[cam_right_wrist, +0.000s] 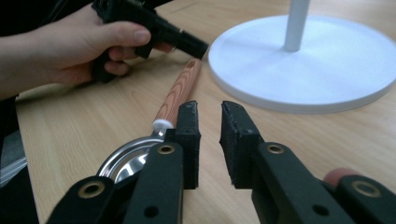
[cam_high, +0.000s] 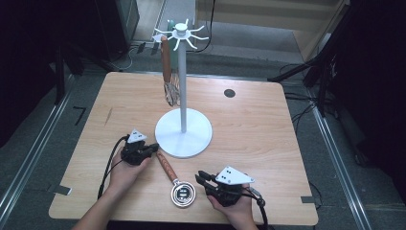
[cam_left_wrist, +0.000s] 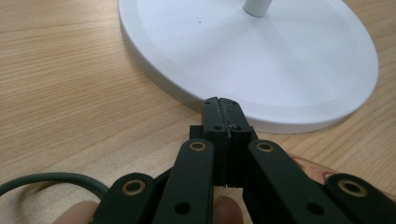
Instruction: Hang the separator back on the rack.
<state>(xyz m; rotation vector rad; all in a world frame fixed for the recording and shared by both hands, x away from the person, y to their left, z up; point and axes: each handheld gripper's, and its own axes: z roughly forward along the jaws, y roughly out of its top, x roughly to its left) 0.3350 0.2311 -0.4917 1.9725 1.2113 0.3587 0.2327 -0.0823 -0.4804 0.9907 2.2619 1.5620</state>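
Observation:
A utensil with a wooden handle [cam_high: 166, 165] and a round metal bowl [cam_high: 183, 193] lies flat on the table near the front edge. My left gripper [cam_high: 154, 147] is shut with nothing in it, its tips beside the far end of the handle and close to the white stand base [cam_left_wrist: 261, 60]. My right gripper [cam_high: 200, 176] lies low on the table just right of the metal bowl. In the right gripper view its jaws [cam_right_wrist: 209, 112] stand a little apart with nothing between them, the handle [cam_right_wrist: 180, 93] running along their left side.
A white hook stand [cam_high: 183, 132] rises mid-table. A wooden-handled whisk [cam_high: 169, 76] hangs from one of its top arms. A small black disc [cam_high: 229, 93] sits at the back right. Bare wood spreads right of the stand.

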